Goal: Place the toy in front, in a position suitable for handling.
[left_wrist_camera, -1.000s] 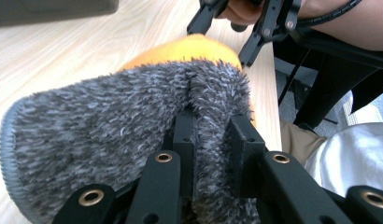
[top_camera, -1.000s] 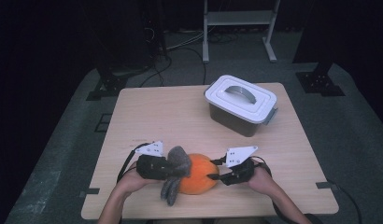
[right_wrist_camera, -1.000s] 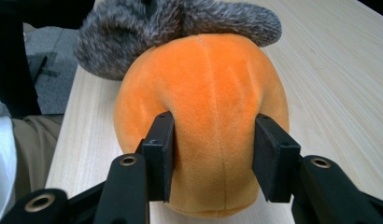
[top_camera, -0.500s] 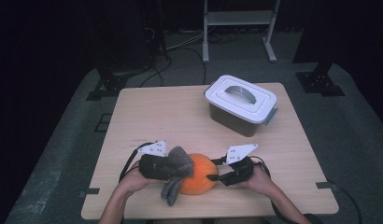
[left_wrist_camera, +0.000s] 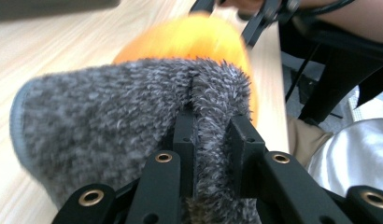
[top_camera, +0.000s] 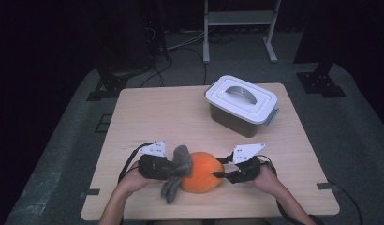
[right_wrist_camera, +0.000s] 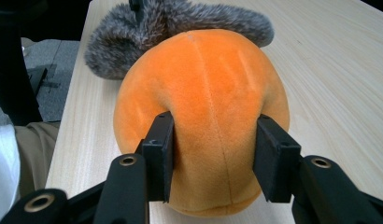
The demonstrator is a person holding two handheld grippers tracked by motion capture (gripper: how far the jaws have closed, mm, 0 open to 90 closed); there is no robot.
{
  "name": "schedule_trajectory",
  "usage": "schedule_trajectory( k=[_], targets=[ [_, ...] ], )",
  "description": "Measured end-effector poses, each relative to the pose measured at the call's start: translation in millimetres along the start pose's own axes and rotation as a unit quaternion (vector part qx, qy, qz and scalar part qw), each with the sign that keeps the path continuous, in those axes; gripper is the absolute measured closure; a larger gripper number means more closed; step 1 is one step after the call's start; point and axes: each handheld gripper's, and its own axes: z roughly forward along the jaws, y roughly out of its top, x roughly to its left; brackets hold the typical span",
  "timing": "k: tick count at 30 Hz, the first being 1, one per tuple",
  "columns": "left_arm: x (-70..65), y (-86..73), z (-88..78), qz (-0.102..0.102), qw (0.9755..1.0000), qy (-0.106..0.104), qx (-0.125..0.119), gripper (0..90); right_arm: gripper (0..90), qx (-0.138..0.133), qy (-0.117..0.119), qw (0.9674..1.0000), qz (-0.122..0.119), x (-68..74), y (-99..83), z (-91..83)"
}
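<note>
Orange plush squeezed by right claw, jaws just closing; left claw level, clamped on grey fuzzy cloth.

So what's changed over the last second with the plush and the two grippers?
Little: the right gripper has just been closing its jaws, which pinch the orange plush. The left gripper stays clamped on the grey furry cloth. The lidded white box hasn't moved.
</note>
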Motion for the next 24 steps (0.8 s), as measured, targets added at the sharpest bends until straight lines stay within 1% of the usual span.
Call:
schedule_trajectory(
  k=[1, 3, 6, 9, 10, 11, 15, 16, 19, 21, 22, 24],
  targets=[
    [1.0, -2.5, -2.3, -0.004, 1.0000, 0.001, -0.003, 75.1, 53.0, -0.001, 0.000, 1.0000, 0.003, -0.2, -0.1, -0.4],
    [2.9, -5.1, -7.8, -0.007, 0.9999, 0.007, -0.006, 75.2, 53.0, 0.000, 0.001, 1.0000, 0.004, -0.6, 0.0, -0.5],
    [5.0, -4.5, -16.4, -0.010, 0.9996, 0.008, -0.024, 75.2, 52.9, -0.003, 0.001, 1.0000, 0.001, -0.3, 0.3, -0.1],
    [4.3, 0.7, -20.8, -0.004, 0.9989, 0.003, -0.047, 75.2, 52.9, -0.003, 0.002, 1.0000, -0.002, -0.1, 0.9, 0.1],
    [3.7, 3.2, -20.7, -0.003, 0.9986, -0.001, -0.052, 75.2, 52.9, -0.004, 0.002, 1.0000, -0.001, 0.6, 1.5, 0.3],
    [2.9, 6.3, -19.7, 0.001, 0.9986, -0.003, -0.054, 75.2, 53.0, -0.005, 0.002, 1.0000, -0.005, 0.6, 2.1, 0.7],
    [-2.2, 21.4, -7.7, 0.019, 0.9985, -0.014, -0.049, 75.2, 53.0, -0.006, 0.000, 0.9999, -0.012, 3.7, 6.2, 1.6],
    [-4.0, 27.6, -1.8, 0.025, 0.9983, -0.020, -0.048, 75.2, 53.0, -0.006, -0.001, 0.9999, -0.015, 4.6, 7.1, 1.7],
    [-7.1, 37.2, 9.3, 0.038, 0.9981, -0.029, -0.041, 75.2, 53.0, -0.007, 0.001, 0.9997, -0.022, 7.5, 9.1, 1.8],
    [-7.3, 39.2, 14.0, 0.039, 0.9983, -0.029, -0.033, 75.1, 53.0, -0.003, 0.000, 0.9997, -0.024, 8.7, 9.1, 1.5],
    [-6.6, 38.4, 15.7, 0.035, 0.9984, -0.028, -0.033, 75.2, 53.0, -0.002, -0.001, 0.9997, -0.024, 8.4, 8.2, 1.1],
    [-4.7, 34.3, 16.1, 0.030, 0.9990, -0.022, -0.026, 75.2, 53.0, 0.000, -0.001, 0.9998, -0.020, 7.6, 6.1, 0.4]
  ],
)
